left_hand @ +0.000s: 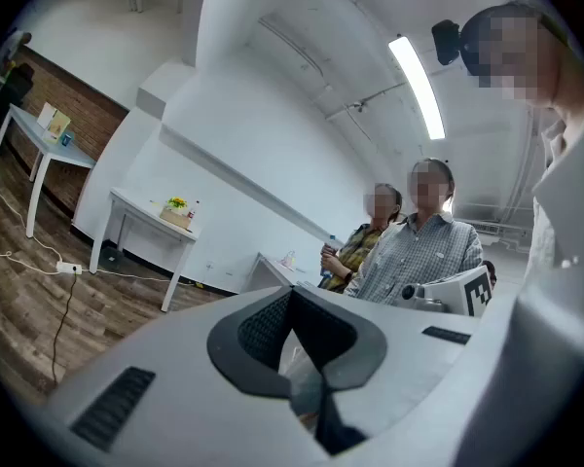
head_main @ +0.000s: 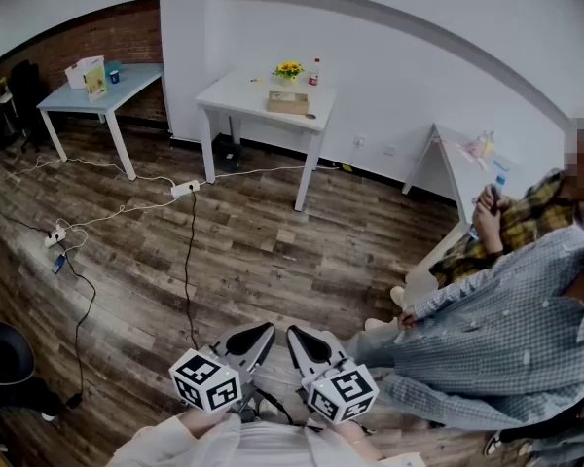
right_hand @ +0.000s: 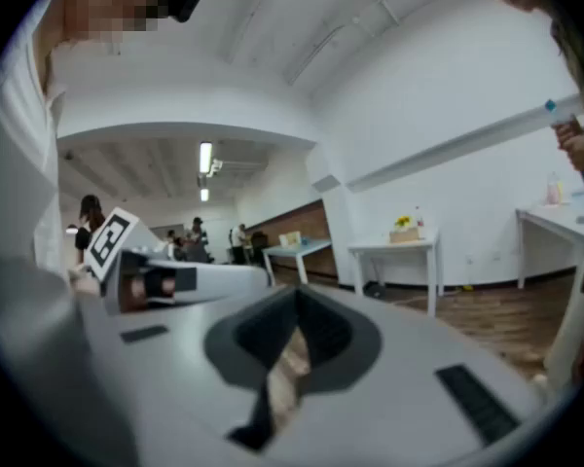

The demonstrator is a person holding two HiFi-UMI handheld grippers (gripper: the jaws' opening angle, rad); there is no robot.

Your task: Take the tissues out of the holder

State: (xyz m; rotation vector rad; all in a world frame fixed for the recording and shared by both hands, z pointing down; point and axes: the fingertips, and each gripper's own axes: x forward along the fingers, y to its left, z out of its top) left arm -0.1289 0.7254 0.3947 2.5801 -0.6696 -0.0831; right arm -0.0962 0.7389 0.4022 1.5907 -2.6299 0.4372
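A wooden tissue holder (head_main: 288,103) sits on the far white table (head_main: 236,93), beside yellow flowers (head_main: 289,69) and a small bottle (head_main: 315,71). The left gripper view also catches the holder (left_hand: 176,218), and the right gripper view shows it small and blurred (right_hand: 405,234). Both grippers are held close to my chest, several steps from that table. My left gripper (head_main: 261,335) is shut with nothing in it, its pads meeting (left_hand: 292,295). My right gripper (head_main: 299,338) is likewise shut and empty (right_hand: 297,298).
A blue table (head_main: 127,79) stands at the back left. Cables and a power strip (head_main: 185,189) run across the wood floor. Two seated people (head_main: 511,329) are close on my right, by another white table (head_main: 459,168). A black chair (head_main: 0,360) is at lower left.
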